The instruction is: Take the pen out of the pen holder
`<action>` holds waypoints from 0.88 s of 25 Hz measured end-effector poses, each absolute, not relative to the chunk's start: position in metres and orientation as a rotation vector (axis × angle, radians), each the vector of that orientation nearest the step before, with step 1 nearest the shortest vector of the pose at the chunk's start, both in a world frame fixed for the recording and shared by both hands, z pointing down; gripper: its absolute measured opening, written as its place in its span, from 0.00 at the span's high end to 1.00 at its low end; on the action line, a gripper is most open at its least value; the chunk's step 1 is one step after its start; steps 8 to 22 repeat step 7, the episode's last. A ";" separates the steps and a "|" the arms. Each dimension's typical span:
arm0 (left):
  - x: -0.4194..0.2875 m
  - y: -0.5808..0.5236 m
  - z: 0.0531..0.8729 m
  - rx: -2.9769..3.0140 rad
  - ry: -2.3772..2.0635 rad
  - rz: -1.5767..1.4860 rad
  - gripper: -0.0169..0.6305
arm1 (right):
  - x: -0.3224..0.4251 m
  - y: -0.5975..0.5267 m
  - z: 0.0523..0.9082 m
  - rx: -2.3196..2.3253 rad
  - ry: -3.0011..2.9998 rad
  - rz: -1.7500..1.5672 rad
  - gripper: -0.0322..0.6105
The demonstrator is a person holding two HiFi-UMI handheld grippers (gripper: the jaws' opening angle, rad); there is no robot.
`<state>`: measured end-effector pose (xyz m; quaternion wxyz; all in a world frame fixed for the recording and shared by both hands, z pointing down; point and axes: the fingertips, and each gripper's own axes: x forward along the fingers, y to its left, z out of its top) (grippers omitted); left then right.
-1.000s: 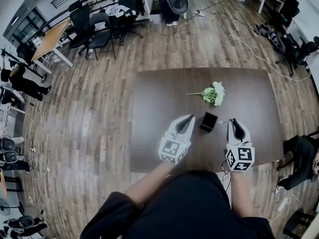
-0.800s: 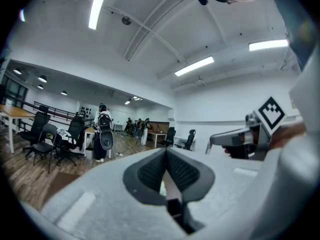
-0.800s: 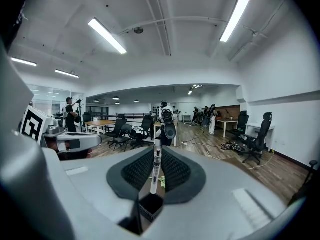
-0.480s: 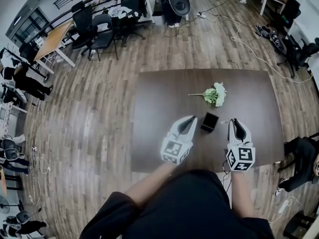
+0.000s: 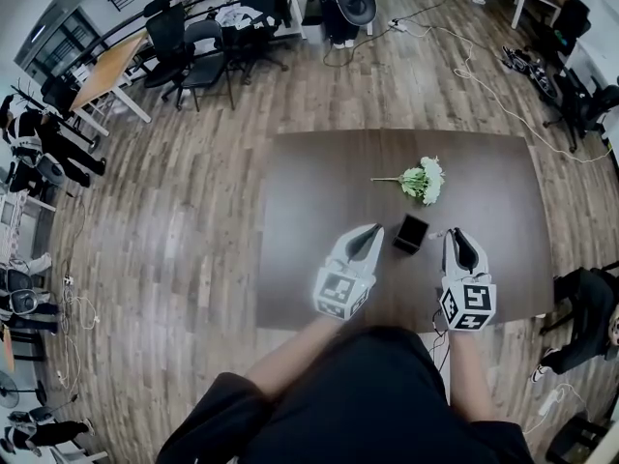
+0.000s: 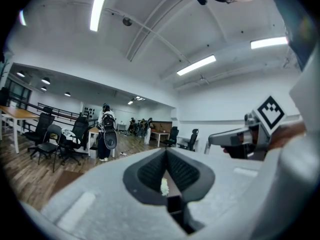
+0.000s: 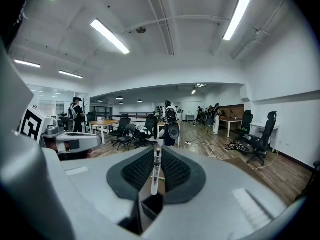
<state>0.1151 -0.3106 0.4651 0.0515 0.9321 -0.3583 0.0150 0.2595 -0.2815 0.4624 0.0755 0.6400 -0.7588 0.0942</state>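
Observation:
A small black square pen holder stands on the dark brown table, between my two grippers. My right gripper is to its right, shut on a slim white pen that stands upright between the pads, above and just behind the holder. In the head view the pen shows only as a small pale bit at the jaw tips. My left gripper hovers left of the holder, its jaws shut with nothing in them. The holder shows low in the left gripper view.
A bunch of white flowers with green stems lies on the table behind the holder. Office chairs and desks stand far back on the wood floor, with cables trailing there. A seated person is at the table's right end.

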 end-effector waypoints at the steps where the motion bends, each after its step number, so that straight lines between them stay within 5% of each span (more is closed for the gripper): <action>1: 0.114 -0.311 0.465 2.833 -1.093 0.046 0.97 | 0.258 -0.282 0.462 1.916 -2.277 0.282 0.88; 22: 0.102 -0.315 0.468 2.814 -1.106 0.042 0.97 | 0.247 -0.286 0.464 1.879 -2.246 0.212 0.88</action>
